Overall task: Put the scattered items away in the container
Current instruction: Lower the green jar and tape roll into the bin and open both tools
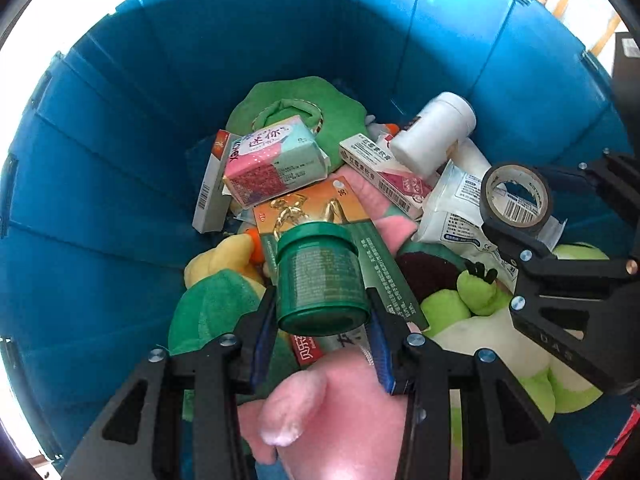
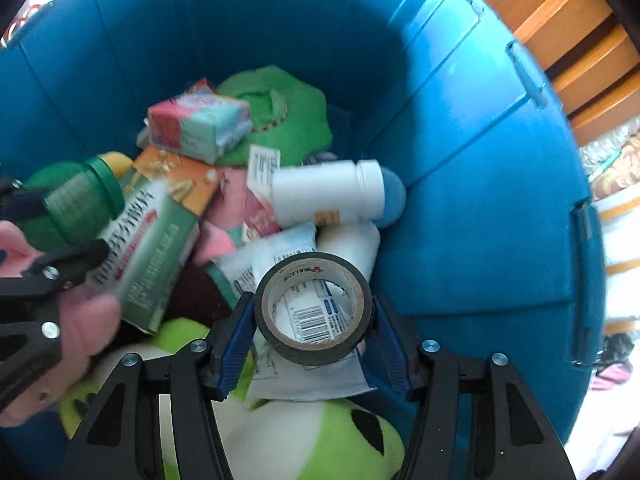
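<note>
A: Both hands are down inside the deep blue plastic container [image 1: 120, 160]. What makes this drop go well?

B: Start at the left. The left gripper [image 1: 322, 312] is pinching a small dark green screw-lid jar [image 1: 320, 276] by its sides, low in the centre of the left wrist view. The jar hangs over a green-and-orange card box [image 1: 360, 240] and a pink plush toy [image 1: 320, 408] at the bottom of the frame. I'd ease the gripper apart only once the jar is close above that soft pile, so it settles and doesn't bounce onto its lid.

A: And the right hand?

B: The right gripper [image 2: 312, 332] clamps a dark roll of tape with a pale cardboard core [image 2: 314, 306] across its outer rim, hole facing the camera, lower centre of the right wrist view. Beneath it lies a white printed sachet [image 2: 280, 256]; a white plastic bottle [image 2: 328, 194] sits above it in the frame, and a lime-green and white plush toy [image 2: 320, 432] fills the bottom edge.

A: Any risk?

B: The two grippers are near each other: in the left view the tape shows at the right edge. My judgement is to release one at a time and lift straight out, clear of the container wall at the right.

A: So both things are already inside?

B: Inside the walls, yes, but both are gripped, not released.
</note>
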Available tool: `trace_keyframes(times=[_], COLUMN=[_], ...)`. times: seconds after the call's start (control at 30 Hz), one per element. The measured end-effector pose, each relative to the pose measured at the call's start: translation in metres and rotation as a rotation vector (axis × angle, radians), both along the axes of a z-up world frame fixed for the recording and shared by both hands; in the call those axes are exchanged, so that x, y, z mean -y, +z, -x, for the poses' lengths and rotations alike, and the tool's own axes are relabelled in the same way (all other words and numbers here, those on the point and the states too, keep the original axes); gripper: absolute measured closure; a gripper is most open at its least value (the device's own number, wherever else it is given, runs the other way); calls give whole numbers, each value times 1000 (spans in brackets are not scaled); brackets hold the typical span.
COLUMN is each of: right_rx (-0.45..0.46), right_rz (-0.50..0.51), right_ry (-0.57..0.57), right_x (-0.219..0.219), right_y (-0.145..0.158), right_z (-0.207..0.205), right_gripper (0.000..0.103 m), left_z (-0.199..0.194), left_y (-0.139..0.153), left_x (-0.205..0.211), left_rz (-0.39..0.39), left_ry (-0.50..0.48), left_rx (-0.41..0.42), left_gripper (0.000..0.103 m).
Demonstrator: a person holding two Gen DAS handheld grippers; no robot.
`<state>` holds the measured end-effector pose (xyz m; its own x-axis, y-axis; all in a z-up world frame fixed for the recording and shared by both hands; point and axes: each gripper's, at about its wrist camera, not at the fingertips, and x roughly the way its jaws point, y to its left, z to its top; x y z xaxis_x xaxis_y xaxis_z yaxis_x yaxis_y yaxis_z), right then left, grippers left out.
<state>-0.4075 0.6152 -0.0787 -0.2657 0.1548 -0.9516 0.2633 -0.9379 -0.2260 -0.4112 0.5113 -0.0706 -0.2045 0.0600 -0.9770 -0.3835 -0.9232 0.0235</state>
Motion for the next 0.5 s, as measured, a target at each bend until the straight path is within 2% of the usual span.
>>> trace_keyframes(times=[0.17,0.27,0.33,0.43,0.5], right_rx=[1,24,34,28,17], right_rz=[5,9,15,16,17], right_ry=[-5,-12,-11,-10,-15], right_x=[-1,-2,-2,-1,-1], right_y=[1,-3,-5,-2,3], right_z=[-1,-1,-3,-4,-7], right_gripper=[46,45,45,44,35], left_z=[-1,-1,-1,-3,-5], left_y=[-5,-6,-5,2,8], left_x=[-5,-4,-3,-4,-4], left_rz=[12,28,30,22,15], left_ry=[-14,-9,-4,-11,-20], left_rx=[8,2,-2,-15,-27], left_gripper=[62,48,34,31,24])
